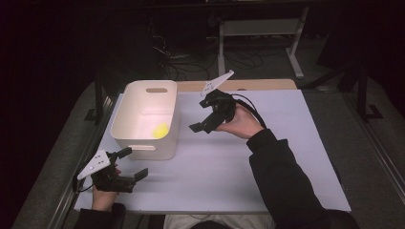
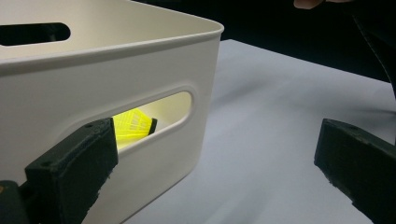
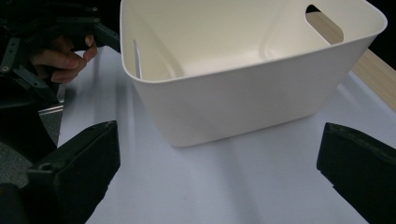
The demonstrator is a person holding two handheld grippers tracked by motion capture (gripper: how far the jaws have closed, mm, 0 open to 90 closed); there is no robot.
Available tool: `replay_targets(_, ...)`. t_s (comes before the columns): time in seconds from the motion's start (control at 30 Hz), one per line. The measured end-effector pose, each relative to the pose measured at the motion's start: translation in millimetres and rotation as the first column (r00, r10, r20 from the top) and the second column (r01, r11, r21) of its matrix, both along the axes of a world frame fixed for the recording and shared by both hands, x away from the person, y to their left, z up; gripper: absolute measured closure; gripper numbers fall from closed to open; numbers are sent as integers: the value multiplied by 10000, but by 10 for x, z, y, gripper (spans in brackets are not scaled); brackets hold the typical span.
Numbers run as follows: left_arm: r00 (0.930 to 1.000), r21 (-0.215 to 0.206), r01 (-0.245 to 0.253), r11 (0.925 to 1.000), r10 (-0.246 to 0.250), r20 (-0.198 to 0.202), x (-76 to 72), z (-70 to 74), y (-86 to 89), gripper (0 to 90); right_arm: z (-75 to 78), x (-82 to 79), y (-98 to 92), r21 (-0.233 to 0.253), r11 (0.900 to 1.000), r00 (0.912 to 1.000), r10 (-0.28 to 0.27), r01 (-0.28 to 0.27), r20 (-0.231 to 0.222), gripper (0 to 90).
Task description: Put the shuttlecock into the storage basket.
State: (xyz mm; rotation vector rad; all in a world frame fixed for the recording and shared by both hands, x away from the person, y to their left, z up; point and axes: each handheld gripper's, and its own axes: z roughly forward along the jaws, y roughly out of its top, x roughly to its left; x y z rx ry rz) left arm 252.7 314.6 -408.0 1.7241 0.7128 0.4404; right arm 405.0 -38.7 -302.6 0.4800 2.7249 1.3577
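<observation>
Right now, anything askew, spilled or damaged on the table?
Nothing stands out. The white bin sits upright and intact on the table, with a yellow object inside. Both tongs, left and right, are open and empty.

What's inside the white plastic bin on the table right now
One small yellow object lies on the floor of the white plastic bin, near its front wall. Through the handle slot it looks ribbed with a dark end. The bin's walls hide its full shape.
</observation>
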Motion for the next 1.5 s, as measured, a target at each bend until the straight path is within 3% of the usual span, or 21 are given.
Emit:
replay_targets(0.97,10000,20,-24,10000,24,-49,-3,-3,-2,0,-150,-58,-436,230,9970,9973,-738,737,32,0)
replay_targets(1.5,9999,52,-18,10000,18,-100,1,-5,-4,0,-212,-124,-758,629,9908,9928,-1201,1197,21,0)
